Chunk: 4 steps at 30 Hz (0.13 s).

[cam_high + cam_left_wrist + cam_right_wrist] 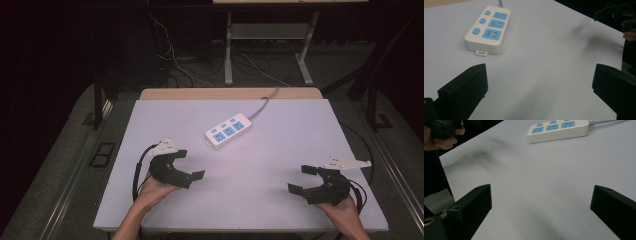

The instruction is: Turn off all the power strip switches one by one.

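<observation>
Nearest the high camera, 2 forearms come in from the bottom edge, each hand holding a black two-jaw gripper over the white table (150,120). On the near left, the left gripper (193,165) has its jaws spread wide with nothing between them; in the left gripper view those jaws frame bare tabletop. On the near right, the right gripper (301,179) also has its jaws spread apart and empty, just above the table surface. Beyond both, near the table's middle and closer to the left gripper, lies a white power strip (228,130) with 3 blue sockets and 3 blue buttons, flat on the table, apart from both grippers. Its grey cord (263,107) runs off toward the far edge.
</observation>
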Motion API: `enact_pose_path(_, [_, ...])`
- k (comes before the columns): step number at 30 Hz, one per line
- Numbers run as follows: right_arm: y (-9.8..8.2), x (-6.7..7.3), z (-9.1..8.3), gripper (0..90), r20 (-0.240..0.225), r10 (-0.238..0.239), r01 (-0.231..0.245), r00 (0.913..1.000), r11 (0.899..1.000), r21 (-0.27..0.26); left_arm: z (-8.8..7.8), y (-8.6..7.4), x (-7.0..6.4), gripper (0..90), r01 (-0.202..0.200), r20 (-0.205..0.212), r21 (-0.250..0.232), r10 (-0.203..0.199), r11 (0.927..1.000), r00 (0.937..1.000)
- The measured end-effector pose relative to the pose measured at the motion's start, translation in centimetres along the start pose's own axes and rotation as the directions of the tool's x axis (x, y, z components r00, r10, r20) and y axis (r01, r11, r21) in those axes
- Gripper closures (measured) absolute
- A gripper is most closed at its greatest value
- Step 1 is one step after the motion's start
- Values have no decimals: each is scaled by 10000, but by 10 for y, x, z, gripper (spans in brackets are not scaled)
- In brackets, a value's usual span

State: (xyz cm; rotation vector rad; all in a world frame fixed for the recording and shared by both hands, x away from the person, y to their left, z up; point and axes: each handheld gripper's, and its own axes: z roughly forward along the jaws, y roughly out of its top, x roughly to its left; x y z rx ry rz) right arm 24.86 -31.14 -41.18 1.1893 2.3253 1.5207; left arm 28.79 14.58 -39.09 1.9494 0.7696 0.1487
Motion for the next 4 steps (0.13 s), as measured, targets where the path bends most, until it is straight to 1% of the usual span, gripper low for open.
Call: enact_pose_path(4, [-1,-2,-1,34,12,45,-45,10000,10000,-24,-1,-13,-6,0,136,-5,-135,-136,9998,9999])
